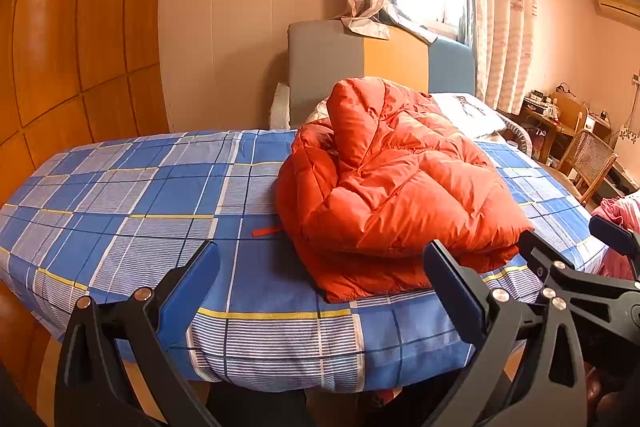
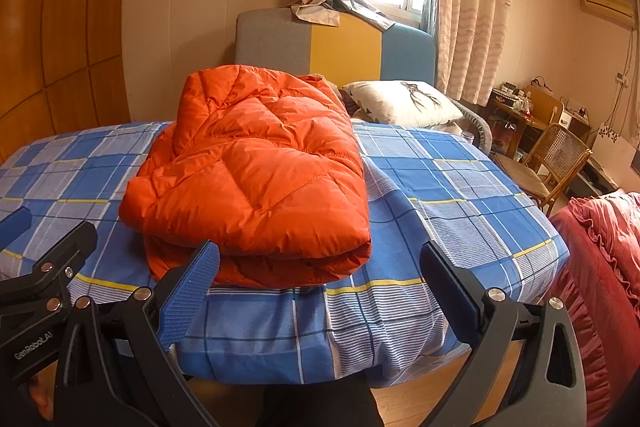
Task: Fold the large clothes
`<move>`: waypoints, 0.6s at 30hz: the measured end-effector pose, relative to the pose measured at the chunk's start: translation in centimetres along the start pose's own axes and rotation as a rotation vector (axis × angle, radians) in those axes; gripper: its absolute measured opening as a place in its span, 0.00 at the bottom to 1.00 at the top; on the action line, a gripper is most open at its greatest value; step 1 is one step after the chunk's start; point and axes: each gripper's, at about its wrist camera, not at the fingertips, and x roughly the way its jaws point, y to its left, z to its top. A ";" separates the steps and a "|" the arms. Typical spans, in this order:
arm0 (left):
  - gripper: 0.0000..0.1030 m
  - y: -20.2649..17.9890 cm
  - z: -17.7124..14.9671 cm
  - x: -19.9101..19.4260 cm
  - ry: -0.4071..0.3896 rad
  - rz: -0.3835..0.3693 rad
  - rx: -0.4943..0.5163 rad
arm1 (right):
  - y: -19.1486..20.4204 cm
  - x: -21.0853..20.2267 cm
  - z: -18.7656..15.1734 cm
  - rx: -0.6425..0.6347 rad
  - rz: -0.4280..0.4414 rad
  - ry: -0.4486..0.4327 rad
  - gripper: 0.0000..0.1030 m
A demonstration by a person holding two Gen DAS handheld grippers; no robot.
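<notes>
Both wrist views face bed (image 1: 120,195) foot, sharing jacket (image 2: 256,171)

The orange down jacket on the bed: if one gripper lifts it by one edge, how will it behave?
The orange down jacket looks puffy and quilted, so probably light but floppy. Its stacked folds would likely fall open. The shiny shell may slip between the fingers.

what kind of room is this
Most likely a home bedroom. A bed with a blue plaid sheet holds the orange puffer jacket, a pillow lies by the padded headboard, and curtains hang at the window.
</notes>
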 end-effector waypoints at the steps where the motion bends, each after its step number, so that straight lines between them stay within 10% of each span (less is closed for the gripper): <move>1: 0.98 0.0 -0.1 0.1 0.003 0.000 -0.001 | 0.0 0.1 0.0 0.001 -0.001 0.001 0.97; 18: 0.98 -0.1 -0.3 0.9 0.016 0.015 0.014 | -0.5 1.4 -0.7 0.010 0.008 0.043 0.97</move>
